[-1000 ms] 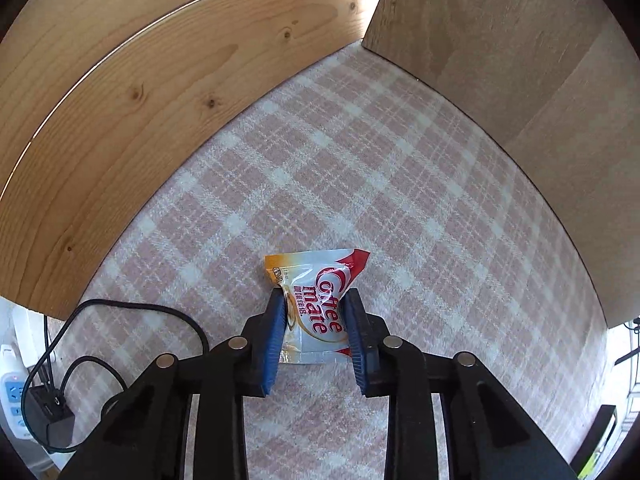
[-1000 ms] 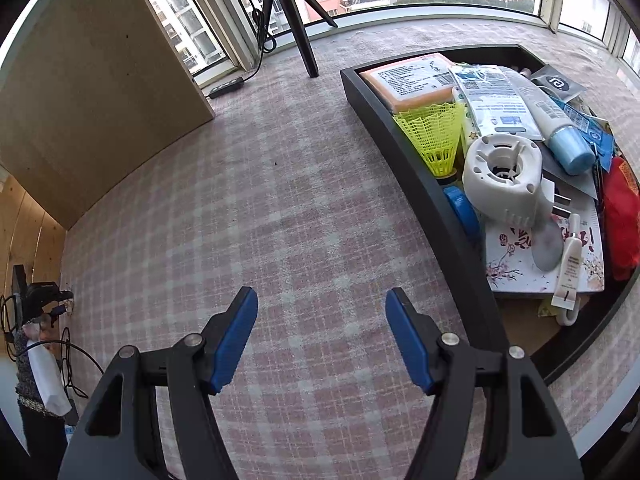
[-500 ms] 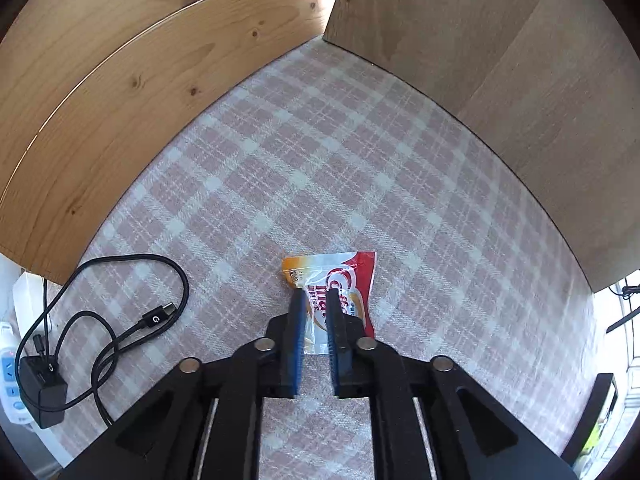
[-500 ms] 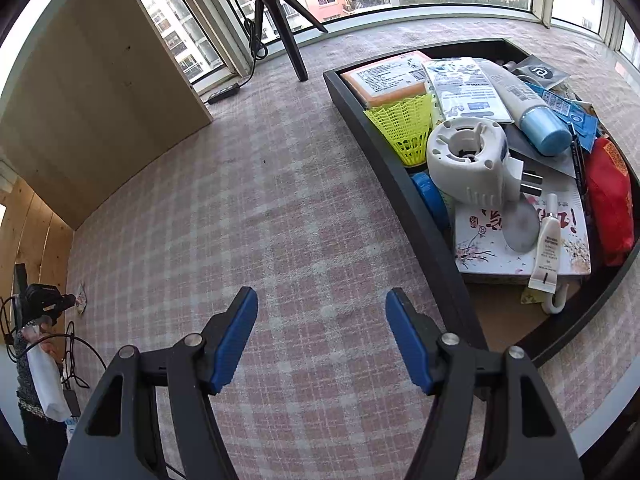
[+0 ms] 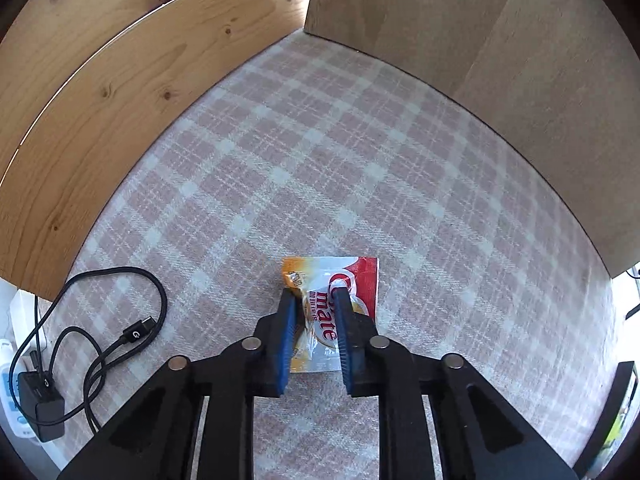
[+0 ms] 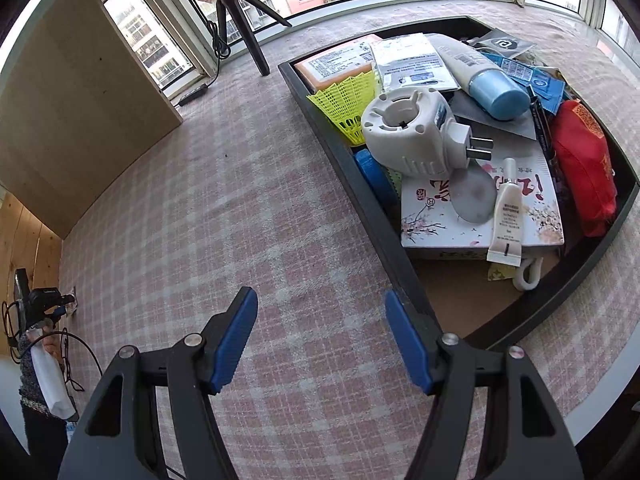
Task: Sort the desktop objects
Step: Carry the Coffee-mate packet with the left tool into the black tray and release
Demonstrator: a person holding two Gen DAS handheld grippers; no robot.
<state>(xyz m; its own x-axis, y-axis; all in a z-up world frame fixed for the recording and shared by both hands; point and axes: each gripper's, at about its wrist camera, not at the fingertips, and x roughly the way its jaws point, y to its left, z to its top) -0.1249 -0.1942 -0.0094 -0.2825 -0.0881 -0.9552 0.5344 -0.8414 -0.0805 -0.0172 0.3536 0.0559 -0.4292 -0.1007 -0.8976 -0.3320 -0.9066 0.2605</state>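
**Creamer sachet between the blue pads, far from the tray**

Here's the left gripper (image 5: 314, 300), blue-padded fingers (image 5: 286, 332) set either side of a small orange, white and red foil creamer sachet (image 5: 332, 280). The jaws are partly drawn in, and the packet looks crumpled and pinched between them, though I can't tell for sure whether they are truly gripping or only flanking it. The sachet sits on the pink-and-white checked tablecloth (image 5: 360, 160), near a corner made by pale wooden panels (image 5: 120, 80). A coiled black charging cable (image 5: 120, 320) lies off to the left, apart from the packet.

Over to the right gripper (image 6: 318, 308): jaws wide apart, nothing between them, hovering over the cloth just beside the black rectangular tray (image 6: 384, 232), which is heaped with clutter, including a white plug-in device (image 6: 412, 136) and a yellow plastic shuttlecock (image 6: 348, 104).

The risks, in my view: slick foil buckling and sliding out of a shallow pinch, or the pads catching the cloth. That heaped tray offers little flat landing room, too.
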